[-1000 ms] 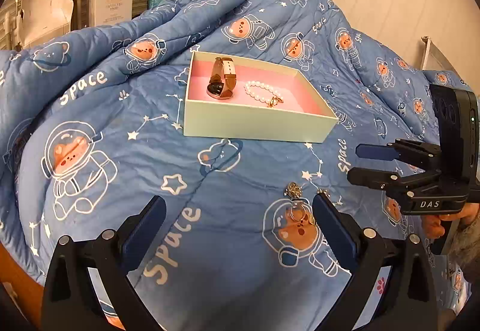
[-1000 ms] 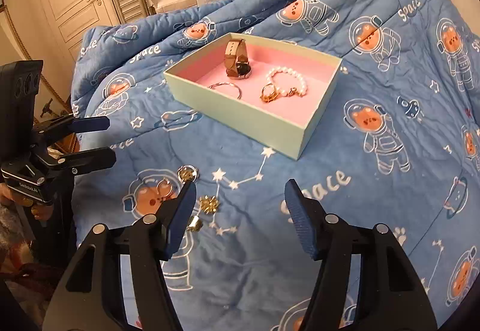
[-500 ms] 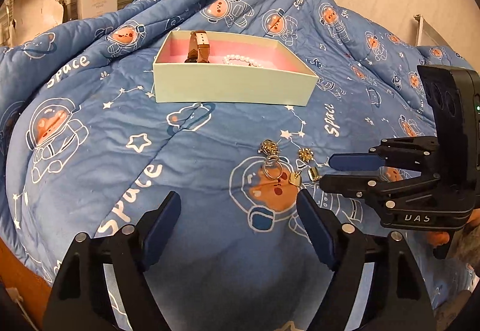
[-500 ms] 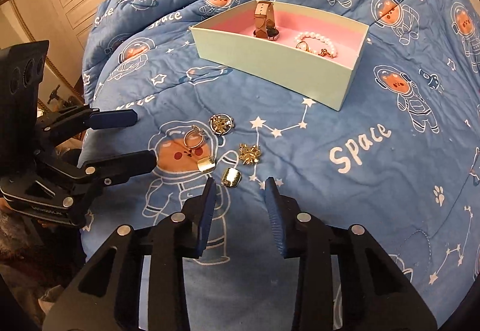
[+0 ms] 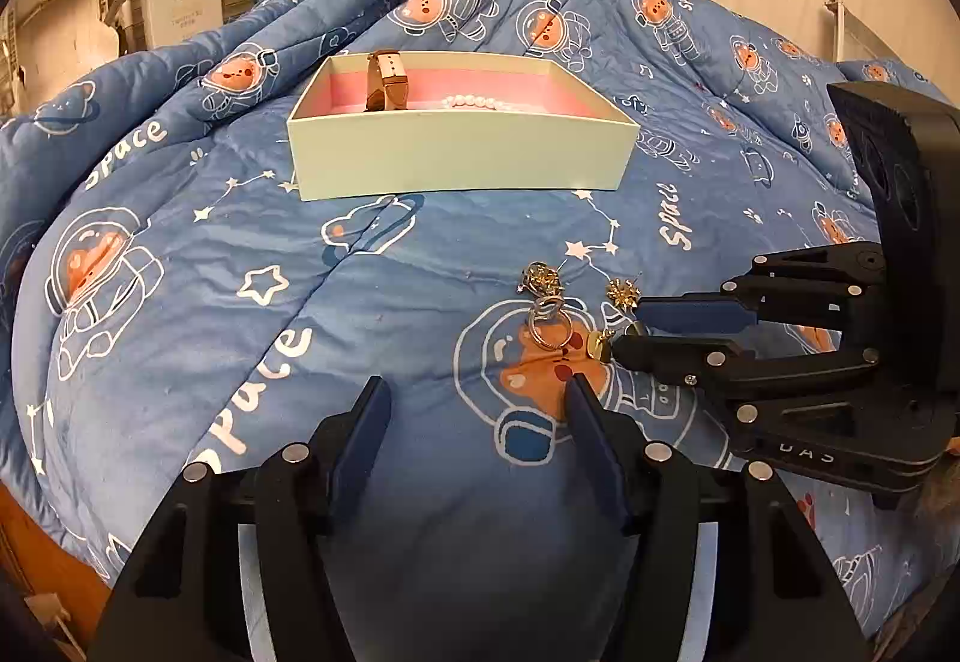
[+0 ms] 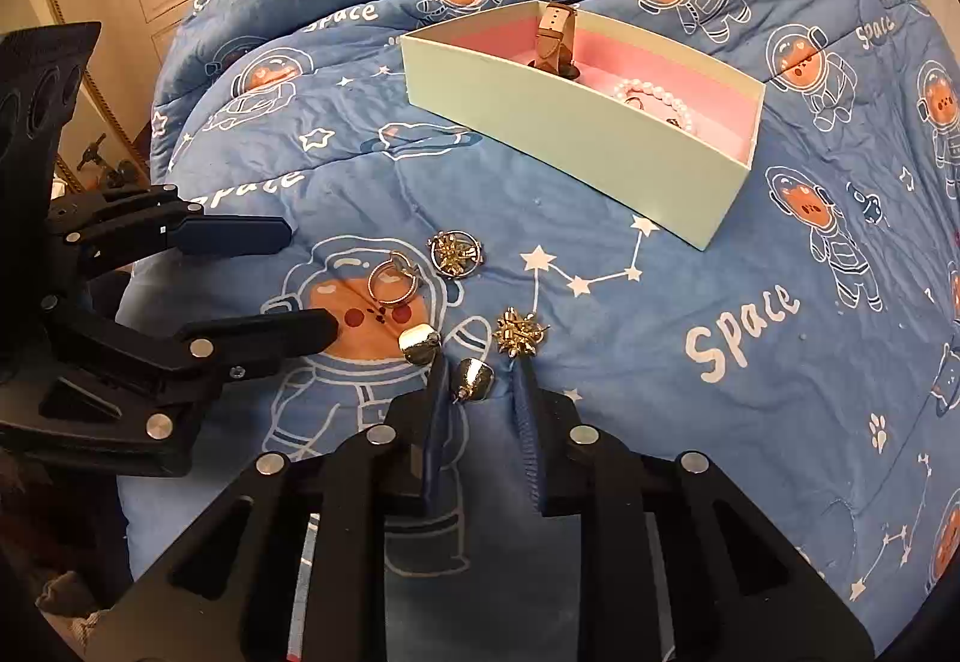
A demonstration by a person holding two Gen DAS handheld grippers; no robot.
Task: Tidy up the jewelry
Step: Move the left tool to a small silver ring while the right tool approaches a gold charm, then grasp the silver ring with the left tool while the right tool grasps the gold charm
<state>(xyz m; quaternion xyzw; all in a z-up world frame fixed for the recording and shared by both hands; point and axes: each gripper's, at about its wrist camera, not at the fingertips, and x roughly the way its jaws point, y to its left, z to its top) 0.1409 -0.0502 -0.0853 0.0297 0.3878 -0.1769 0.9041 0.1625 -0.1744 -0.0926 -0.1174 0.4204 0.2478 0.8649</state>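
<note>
My left gripper (image 6: 300,281) hovers with jaws wide apart beside the ring (image 6: 393,281) on the blue quilt (image 6: 660,362). My right gripper (image 6: 480,392), narrowed but not clamped, straddles a gold earring (image 6: 474,379). Further right, the box (image 6: 576,134) holds a watch (image 6: 555,39) and a pearl bracelet (image 6: 654,95).

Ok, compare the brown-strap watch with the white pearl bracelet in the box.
The brown-strap watch stands up, topping the pale green box's wall; the white pearl bracelet lies flat below it. The watch is a broad band, the bracelet small beads. Both rest on the pink lining.
</note>
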